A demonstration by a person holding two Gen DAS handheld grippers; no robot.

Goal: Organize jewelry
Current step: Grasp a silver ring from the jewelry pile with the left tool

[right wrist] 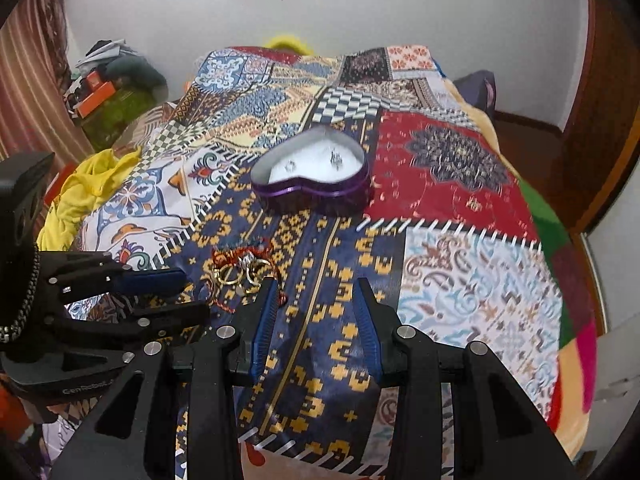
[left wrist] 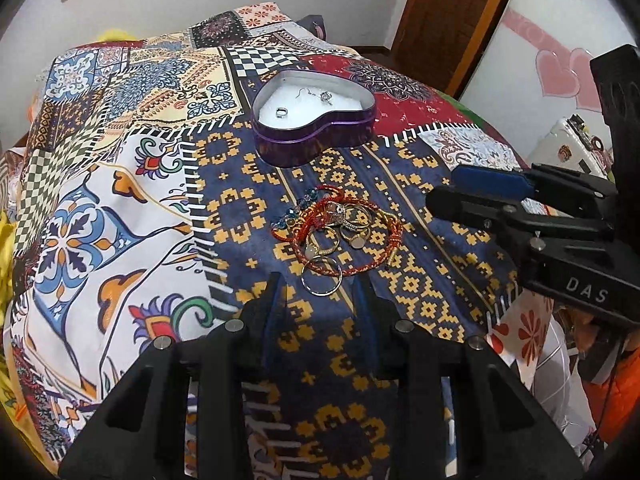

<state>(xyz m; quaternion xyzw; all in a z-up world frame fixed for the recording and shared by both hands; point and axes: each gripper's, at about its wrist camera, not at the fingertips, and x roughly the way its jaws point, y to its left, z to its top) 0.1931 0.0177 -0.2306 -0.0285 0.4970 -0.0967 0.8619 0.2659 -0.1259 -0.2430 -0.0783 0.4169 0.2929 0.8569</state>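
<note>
Just beyond the parted, empty fingers of the left gripper [left wrist: 318, 292] lies the tangled jewelry pile [left wrist: 336, 232] on the bed [left wrist: 120, 184], with the heart-shaped tin [left wrist: 316, 136] farther ahead and the right gripper [right wrist: 316, 300] likewise apart, so pinching one ring risks dragging the knotted red cords [left wrist: 320, 216] along.

Black jaws — blue ribbed pads [right wrist: 365, 322].

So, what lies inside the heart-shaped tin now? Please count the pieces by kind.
Silver ring: 1
Silver hook earring: 1
Total inside the heart tin: 2
</note>
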